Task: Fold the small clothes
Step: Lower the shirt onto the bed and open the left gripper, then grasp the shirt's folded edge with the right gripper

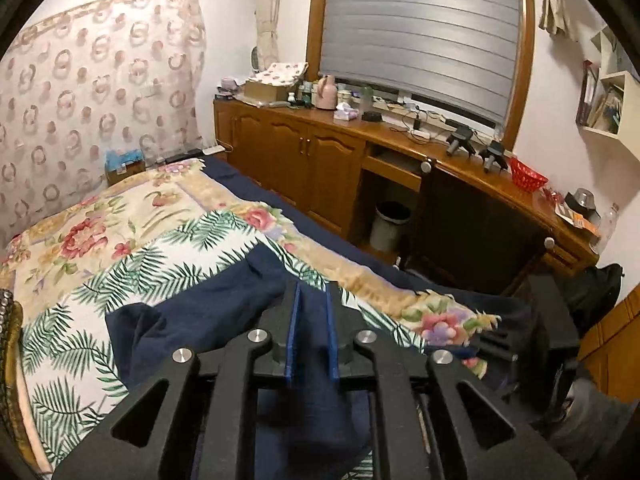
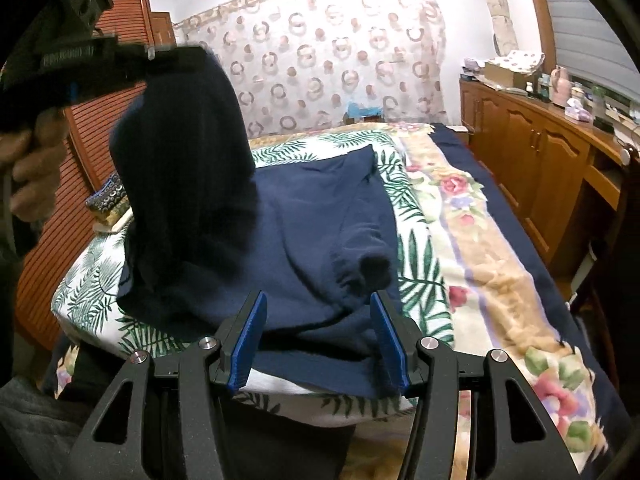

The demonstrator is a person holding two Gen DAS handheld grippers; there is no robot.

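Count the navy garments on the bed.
1: a navy garment spread on the leaf-print sheet, one part lifted by the left gripper. Others may be hidden.

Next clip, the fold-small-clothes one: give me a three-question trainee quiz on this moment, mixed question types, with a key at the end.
1. True or false: the right gripper is clamped on the dark navy knit garment.
2. Multiple choice: the lifted part of the garment hangs from
A. the left gripper
B. the right gripper
C. the wooden cabinet run
3. Fill in: the garment lies on a white cloth printed with green ____ leaves.

Key
1. False: its jaws stand wide apart over the garment's near edge.
2. A: the right wrist view shows it raised at upper left with navy fabric hanging below; in its own view the blue pads sit close together with fabric between them.
3. Fern (palm-like fronds).
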